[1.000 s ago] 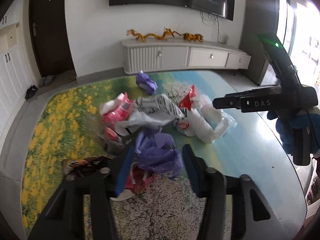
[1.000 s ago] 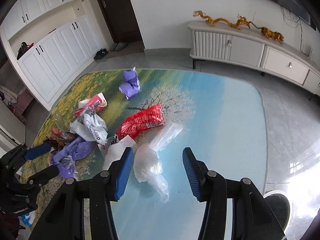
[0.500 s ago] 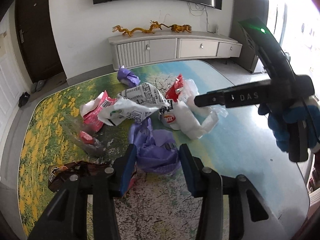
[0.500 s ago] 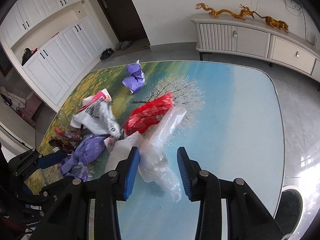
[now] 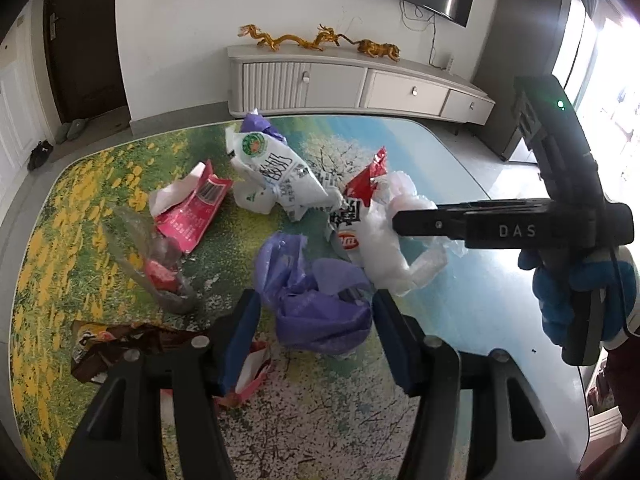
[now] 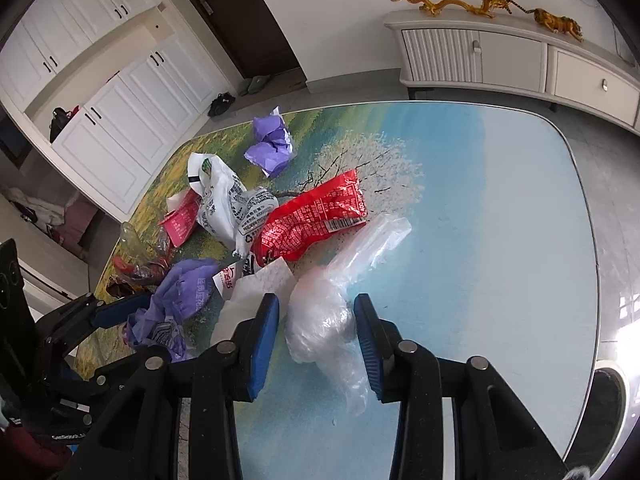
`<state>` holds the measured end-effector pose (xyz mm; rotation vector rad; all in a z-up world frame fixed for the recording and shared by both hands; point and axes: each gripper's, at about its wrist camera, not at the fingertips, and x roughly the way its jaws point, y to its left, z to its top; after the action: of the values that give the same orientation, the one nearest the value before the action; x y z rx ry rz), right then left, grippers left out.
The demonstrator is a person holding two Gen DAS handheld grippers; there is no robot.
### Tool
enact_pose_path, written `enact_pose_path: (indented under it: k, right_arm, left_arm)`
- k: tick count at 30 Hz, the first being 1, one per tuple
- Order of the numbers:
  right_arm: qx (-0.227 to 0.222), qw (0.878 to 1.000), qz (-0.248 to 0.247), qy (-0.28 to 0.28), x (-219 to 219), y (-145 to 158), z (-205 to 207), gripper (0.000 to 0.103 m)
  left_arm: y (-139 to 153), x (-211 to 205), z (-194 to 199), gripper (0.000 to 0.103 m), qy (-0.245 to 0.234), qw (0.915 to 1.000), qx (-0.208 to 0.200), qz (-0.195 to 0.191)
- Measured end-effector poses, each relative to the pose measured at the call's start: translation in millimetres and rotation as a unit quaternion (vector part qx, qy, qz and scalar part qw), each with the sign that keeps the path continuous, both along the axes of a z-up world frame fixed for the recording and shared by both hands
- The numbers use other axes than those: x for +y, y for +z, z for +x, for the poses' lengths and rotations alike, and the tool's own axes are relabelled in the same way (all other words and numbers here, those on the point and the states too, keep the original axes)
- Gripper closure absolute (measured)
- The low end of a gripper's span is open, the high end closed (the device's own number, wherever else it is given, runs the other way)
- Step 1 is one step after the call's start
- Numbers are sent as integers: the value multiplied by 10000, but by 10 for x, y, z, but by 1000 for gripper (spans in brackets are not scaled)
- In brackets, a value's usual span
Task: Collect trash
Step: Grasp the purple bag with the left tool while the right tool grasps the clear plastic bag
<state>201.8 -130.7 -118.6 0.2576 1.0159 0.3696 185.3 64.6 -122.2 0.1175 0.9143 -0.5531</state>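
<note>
Between my left gripper [image 5: 314, 320] fingers sits the crumpled purple bag [image 5: 316, 300], jaws spread on either side of it, contact not confirmed. My right gripper [image 6: 316, 334] likewise stands released around the clear plastic bag [image 6: 320, 320] on the table [image 6: 500, 220]. Ahead of both jaws lie a red snack wrapper [image 6: 312, 220] and a white printed bag [image 5: 276, 176].

Both wrist cameras look forward and down along their own tongs, close over the table [image 5: 500, 184]: the left faces the sideboard [image 5: 360, 84], the right the white cupboards [image 6: 132, 120], and both share the litter heap, including the purple bag [image 5: 316, 300].
</note>
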Motion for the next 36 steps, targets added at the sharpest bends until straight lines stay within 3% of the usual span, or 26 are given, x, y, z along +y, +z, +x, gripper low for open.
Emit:
enact_pose_path:
  k: [3,4,8,14,25,36]
  right_arm:
    - [-25,10000,19,66,-5,16,-4,74]
    - [-62,10000,11,75,-11,31,-7,74]
    - [-179,9998,31,-15,-61,108,-54,74]
    - [-391,9991,-19,-165,-120,303,-181,74]
    - [-1183,9924,-262,-197,-20,1046,-863,74]
    - [-2074,9760,-585,-306,48,1844,-1661,74]
  left_arm:
    - [-43,-21,31,50,-23,9999,99,4]
    - [-51,-29,27,59,-32,10000,92,21]
    - [-40,-35,-31,65,-42,10000,34,-6]
    - [204,-12,-206,66,11,9994,-340,-96]
    - [895,289,-740,67,486,9923,-1091,-336]
    - [1803,414,-1450,67,791,9745,-2003,-631]
